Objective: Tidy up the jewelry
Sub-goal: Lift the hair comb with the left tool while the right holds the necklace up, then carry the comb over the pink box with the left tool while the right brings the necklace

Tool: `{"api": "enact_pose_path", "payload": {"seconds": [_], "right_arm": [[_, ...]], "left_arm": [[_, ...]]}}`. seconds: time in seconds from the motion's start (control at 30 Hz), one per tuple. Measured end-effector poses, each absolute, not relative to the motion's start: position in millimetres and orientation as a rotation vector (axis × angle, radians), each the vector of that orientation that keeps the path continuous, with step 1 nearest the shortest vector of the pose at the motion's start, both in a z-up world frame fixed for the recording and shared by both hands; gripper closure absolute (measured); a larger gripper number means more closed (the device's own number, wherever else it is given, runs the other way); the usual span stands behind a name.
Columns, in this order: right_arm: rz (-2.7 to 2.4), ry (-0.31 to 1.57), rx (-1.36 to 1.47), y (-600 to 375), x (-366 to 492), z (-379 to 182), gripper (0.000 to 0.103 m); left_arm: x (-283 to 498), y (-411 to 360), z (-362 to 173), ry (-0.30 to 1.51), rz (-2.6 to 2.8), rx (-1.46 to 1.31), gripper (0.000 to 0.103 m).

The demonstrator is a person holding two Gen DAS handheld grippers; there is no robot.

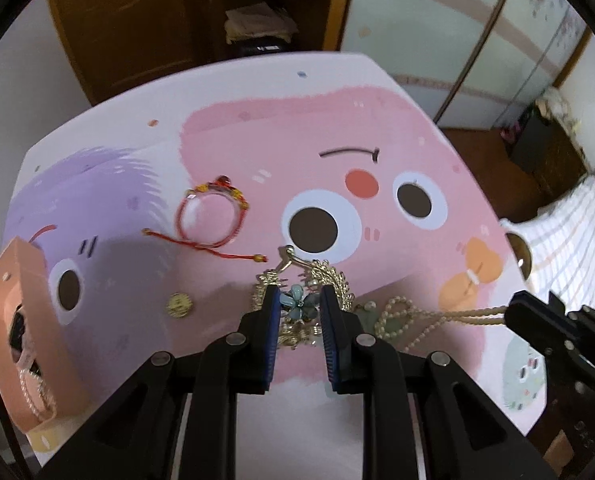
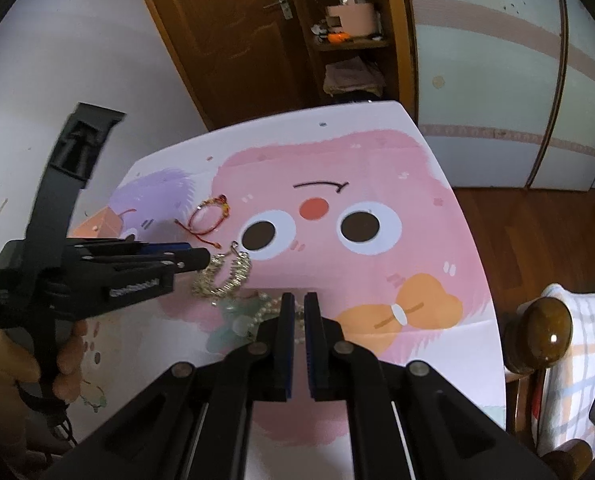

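Left hand-held gripper (image 1: 297, 300) has its jaws drawn in on the blue flower piece (image 1: 298, 303), which sits in a tangle of gold chain (image 1: 333, 280); the pads look to press the flower's petals on both sides, so I judge it gripped. Landmark: the pink cartoon face's big left-hand eye (image 1: 312, 229) on the table (image 1: 97, 128) cover. The flower and chain lie just below that eye. Right hand-held gripper (image 2: 299, 308) has its jaws almost fully closed, with pearl strand (image 2: 269, 308) running up to and between the blades; it seems pinched on the strand, down and right of the eye. Step in hand, as I read it: parting the flower chain from the pearls, one gripper to each piece. Next move calls for a slow lift of the flower, watching that the chain does not drag the pearls or the jade-green beads (image 1: 393, 326) beside it. Left wrist view alone shows the pink box (image 1: 21, 312) far left of the eye, with cord spilling from it, and a gold coin (image 1: 180, 304) down-left of the eye. Red cord bracelet (image 1: 209, 216) lies left of the eye, in both views. Right wrist view alone shows the person's hand (image 2: 67, 364) on the left tool's handle.
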State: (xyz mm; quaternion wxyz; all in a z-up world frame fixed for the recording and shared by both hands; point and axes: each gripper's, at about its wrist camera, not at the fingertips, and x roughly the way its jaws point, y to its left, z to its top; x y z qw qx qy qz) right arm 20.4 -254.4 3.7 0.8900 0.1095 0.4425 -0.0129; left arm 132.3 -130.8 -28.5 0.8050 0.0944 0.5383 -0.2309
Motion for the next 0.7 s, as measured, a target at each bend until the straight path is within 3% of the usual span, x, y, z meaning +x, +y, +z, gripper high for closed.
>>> {"api": "enact_pose_path", "payload": {"seconds": [0.23,0.7], "right_arm": [[0.028,0.876,0.195,-234.8,19.3,32.8,0.099],[0.217,0.744,0.049,-153.9,34.2,147.7,0.099]], "left_arm": [[120.9,-84.9,16.7,1.107,-0.443,0.079,0.085],[104.3,26.0,95.7,1.011,-0.286,-0.04,0.085]]}}
